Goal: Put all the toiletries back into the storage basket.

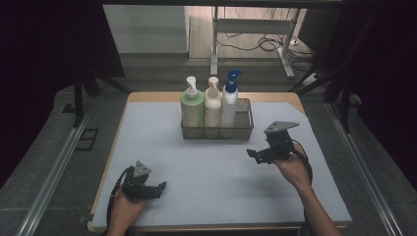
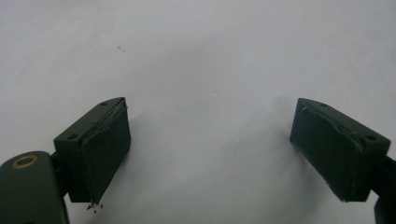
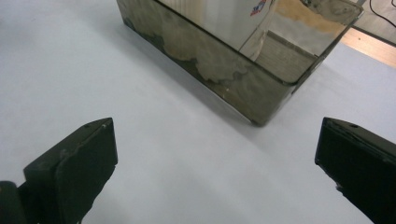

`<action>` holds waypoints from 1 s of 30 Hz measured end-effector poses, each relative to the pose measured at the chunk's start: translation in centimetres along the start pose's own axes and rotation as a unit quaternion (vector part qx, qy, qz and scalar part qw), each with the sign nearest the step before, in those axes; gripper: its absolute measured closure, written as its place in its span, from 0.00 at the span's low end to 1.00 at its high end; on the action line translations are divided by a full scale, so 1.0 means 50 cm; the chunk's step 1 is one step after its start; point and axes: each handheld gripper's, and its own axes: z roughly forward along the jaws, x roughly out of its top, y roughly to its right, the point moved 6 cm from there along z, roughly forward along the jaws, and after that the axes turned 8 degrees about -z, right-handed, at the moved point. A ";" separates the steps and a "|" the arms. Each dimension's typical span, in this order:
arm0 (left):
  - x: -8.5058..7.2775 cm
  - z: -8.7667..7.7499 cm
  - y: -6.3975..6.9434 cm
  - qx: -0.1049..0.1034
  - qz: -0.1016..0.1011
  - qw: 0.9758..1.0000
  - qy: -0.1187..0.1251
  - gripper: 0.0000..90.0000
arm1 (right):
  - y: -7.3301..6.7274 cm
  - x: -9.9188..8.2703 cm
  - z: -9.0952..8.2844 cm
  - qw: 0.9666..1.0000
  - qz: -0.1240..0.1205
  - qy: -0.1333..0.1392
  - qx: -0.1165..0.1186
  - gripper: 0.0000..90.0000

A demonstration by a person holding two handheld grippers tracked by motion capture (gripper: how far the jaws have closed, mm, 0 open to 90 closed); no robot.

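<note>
**Three Bottles Wait in the Basket**

Pale blue mat (image 1: 196, 177) covers the table. Near its far edge, a wire basket (image 1: 245, 129) holds three hard, slippery pump bottles (image 1: 213, 105), likely heavy. Grab one by its middle. Right gripper (image 1: 259, 152), close by, is wide open and empty. Left gripper (image 1: 153, 189) is too.

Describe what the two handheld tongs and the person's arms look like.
Both tongs, left and right, are black, each topped by a grey three-cornered plate and trailing a black cable. Up close, the fingers are blocky, with flat dark pads frayed at the edges and a brass-coloured rivet. The forearms are bare, no sleeves.
</note>
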 end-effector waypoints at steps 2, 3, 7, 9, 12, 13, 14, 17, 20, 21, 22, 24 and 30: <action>0.000 0.000 0.000 0.000 0.000 1.000 0.000 0.13 | -0.005 -0.008 -0.009 1.000 0.001 0.000 0.000 0.00; 0.000 0.000 0.000 0.000 0.000 1.000 -0.001 0.13 | -0.007 -0.013 -0.013 1.000 0.000 0.000 0.000 0.00; 0.000 0.000 0.000 0.000 0.001 1.000 -0.001 0.13 | -0.014 -0.036 -0.027 1.000 0.002 0.000 -0.004 0.00; 0.000 0.000 0.000 0.001 0.001 1.000 0.000 0.13 | -0.016 -0.052 -0.034 1.000 0.006 0.000 -0.010 0.00; 0.000 0.000 0.000 0.001 0.001 1.000 -0.001 0.14 | -0.018 -0.076 -0.039 1.000 0.015 0.001 -0.014 0.00; 0.000 0.000 0.000 0.001 0.001 1.000 -0.001 0.14 | -0.019 -0.085 -0.040 1.000 0.017 0.001 -0.014 0.00; 0.000 0.000 0.000 0.001 0.001 1.000 -0.001 0.14 | -0.019 -0.094 -0.041 1.000 0.021 0.001 -0.015 0.00; 0.000 0.000 0.000 0.002 0.001 1.000 -0.001 0.14 | -0.021 -0.119 -0.042 0.999 0.030 0.005 -0.016 0.00; 0.000 0.000 0.000 0.002 0.002 1.000 -0.001 0.14 | -0.024 -0.142 -0.041 0.999 0.038 0.004 -0.017 0.00; 0.000 0.000 0.000 0.002 0.002 1.000 -0.001 0.14 | -0.025 -0.150 -0.040 0.999 0.041 0.002 -0.019 0.00; 0.000 0.000 0.000 0.002 0.002 1.000 -0.001 0.14 | -0.025 -0.159 -0.039 0.999 0.040 0.001 -0.022 0.00; 0.000 0.000 0.000 0.002 0.002 1.000 -0.001 0.14 | -0.027 -0.176 -0.035 0.999 0.046 -0.002 -0.022 0.00; 0.000 0.000 0.000 0.002 0.002 1.000 0.000 0.14 | -0.027 -0.225 -0.013 0.998 0.048 -0.028 -0.022 0.00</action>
